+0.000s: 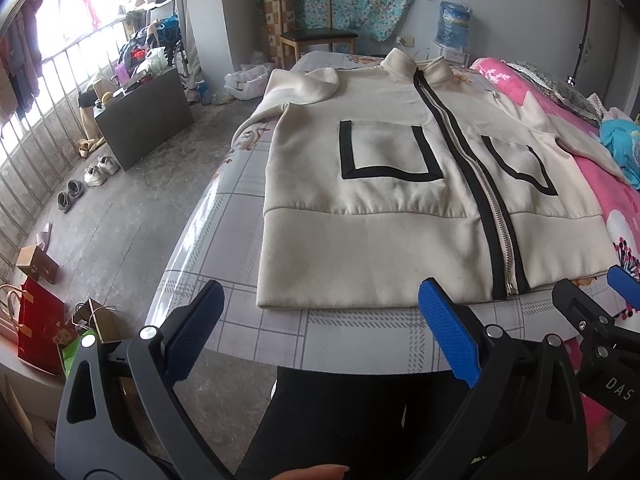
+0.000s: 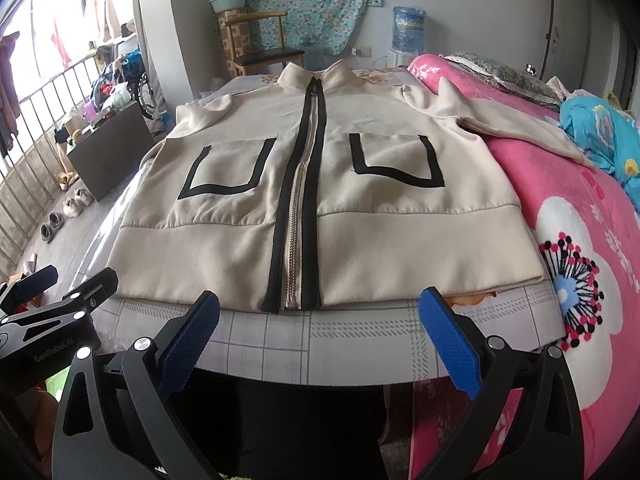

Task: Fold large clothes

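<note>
**Left wrist view: both claws wide open before the spread jacket**

Left wrist view shows the left gripper (image 1: 320, 316) with blue-padded fingers spread wide, holding nothing, short of the table's near edge. The right gripper (image 2: 318, 320) is equally wide apart and empty. Beyond them, the cream zip-front jacket with black-trimmed pockets (image 1: 400, 208) lies flat, zipped, on the grey checked tablecloth (image 1: 240, 216), its right sleeve draped onto the pink flowered blanket (image 2: 568, 220).

Cream jacket (image 1: 384, 216) flat beyond spread tongs (image 1: 324, 312)
</note>
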A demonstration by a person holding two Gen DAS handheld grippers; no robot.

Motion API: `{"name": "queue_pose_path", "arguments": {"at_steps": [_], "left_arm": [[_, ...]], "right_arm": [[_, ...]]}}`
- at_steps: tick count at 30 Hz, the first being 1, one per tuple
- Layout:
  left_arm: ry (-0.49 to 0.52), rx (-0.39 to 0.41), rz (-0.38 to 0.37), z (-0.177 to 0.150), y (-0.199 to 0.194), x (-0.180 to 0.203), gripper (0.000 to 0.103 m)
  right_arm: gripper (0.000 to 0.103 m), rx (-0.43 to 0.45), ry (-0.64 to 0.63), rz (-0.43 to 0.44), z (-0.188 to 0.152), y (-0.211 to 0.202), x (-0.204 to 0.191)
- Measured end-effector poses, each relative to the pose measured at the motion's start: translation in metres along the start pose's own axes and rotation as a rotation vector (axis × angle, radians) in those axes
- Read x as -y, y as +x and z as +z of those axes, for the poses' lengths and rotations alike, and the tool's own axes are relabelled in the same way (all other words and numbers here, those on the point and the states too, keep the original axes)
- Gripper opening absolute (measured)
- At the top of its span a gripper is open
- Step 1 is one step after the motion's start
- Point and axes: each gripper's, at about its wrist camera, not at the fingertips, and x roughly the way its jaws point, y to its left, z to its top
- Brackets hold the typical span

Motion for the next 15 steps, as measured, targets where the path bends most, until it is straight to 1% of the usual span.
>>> {"name": "queue_pose_path", "arguments": {"at_steps": [6,11,15], "left_arm": [[-0.009,0.001,0.001,0.011,0.010,-0.007,0.094],[-0.025,-0.005,0.007,0.025,0.024,-0.015,0.094],[-0.038,0.005,0.021,0.039,0.033,-0.023,0.094]], "right_arm": [[0.097,-0.002,-0.016,-0.007,0.014,0.008,-0.008],[0.097,-0.014,-0.033,-0.009,0.032,0.020,-0.018],[0.097,-0.015,-0.056,0.001,0.050,0.029,-0.030]]}}
